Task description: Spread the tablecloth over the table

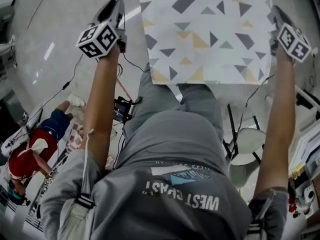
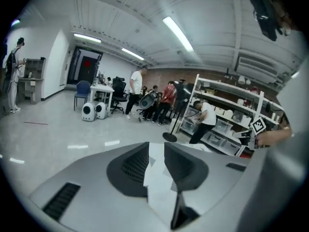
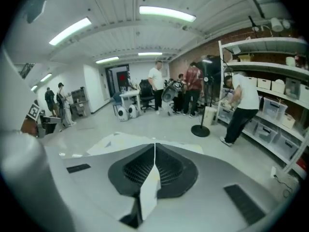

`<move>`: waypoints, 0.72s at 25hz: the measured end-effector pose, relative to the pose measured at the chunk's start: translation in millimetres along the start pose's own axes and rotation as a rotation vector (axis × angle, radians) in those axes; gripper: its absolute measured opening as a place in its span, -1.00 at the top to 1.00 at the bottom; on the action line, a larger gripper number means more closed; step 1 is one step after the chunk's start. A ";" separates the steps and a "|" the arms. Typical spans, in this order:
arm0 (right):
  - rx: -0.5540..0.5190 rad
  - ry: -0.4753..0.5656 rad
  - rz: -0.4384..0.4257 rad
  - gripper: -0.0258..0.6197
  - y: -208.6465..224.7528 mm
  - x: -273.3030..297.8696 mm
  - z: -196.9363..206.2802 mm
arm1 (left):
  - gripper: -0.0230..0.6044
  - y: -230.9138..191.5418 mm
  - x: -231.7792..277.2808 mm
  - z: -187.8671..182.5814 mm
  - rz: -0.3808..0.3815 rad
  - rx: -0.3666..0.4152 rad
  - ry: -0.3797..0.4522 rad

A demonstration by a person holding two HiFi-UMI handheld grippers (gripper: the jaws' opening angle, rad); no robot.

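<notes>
A person (image 1: pixel 175 184) in a grey shirt, seen from above at the bottom of the frame, holds both arms out and up, a gripper in each hand and the tablecloth (image 1: pixel 205 34) stretched between them across the top centre. The left gripper (image 2: pixel 155 161) is pinching a fold of the pale cloth between its dark pads, and the right gripper (image 3: pixel 154 154) is pressed together on a thin edge of the same sheet. Gripping it at both sides seems meant to keep the triangle-patterned cloth taut and flat, so that it can be floated out rather than dragged. Its near edge runs level just above the person's legs, and its side edges sit close beside each gripper. The table itself cannot be made out in any view; it may lie beneath or beyond the cloth. Room to move looks better at the upper left, where the floor (image 1: pixel 45 29) is bare, than lower down, where cables (image 1: pixel 70 81) trail toward a seated person (image 1: pixel 30 154) at lower left and a white stool (image 1: pixel 247 141) stands at right. Farther off, a group of people (image 3: pixel 188 88) gathers mid-room beside the shelving (image 3: pixel 275 86) at the right.
</notes>
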State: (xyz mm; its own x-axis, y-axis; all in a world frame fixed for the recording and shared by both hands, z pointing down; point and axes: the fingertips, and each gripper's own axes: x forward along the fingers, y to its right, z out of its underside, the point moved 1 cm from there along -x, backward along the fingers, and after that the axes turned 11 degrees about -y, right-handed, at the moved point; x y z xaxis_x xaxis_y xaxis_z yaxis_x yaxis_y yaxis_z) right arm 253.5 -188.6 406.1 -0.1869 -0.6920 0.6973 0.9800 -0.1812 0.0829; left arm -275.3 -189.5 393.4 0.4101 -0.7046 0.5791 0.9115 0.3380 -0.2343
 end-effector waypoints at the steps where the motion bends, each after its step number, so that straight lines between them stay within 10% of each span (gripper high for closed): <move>1: -0.016 0.039 -0.025 0.88 -21.3 -16.2 -13.8 | 0.63 8.6 -13.3 -16.0 0.024 0.018 0.033; 18: -0.340 0.489 -0.215 0.89 -301.7 -309.3 -124.6 | 0.93 189.2 -234.7 -178.6 0.426 0.363 0.419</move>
State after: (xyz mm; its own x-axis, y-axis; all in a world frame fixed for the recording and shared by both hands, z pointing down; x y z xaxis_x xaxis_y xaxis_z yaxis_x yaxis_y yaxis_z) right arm 7.1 -7.0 76.8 -0.4659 -0.8400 0.2779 0.8553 -0.5081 -0.1018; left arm -193.6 -71.7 73.7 0.7735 -0.6209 0.1273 0.6307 0.7740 -0.0563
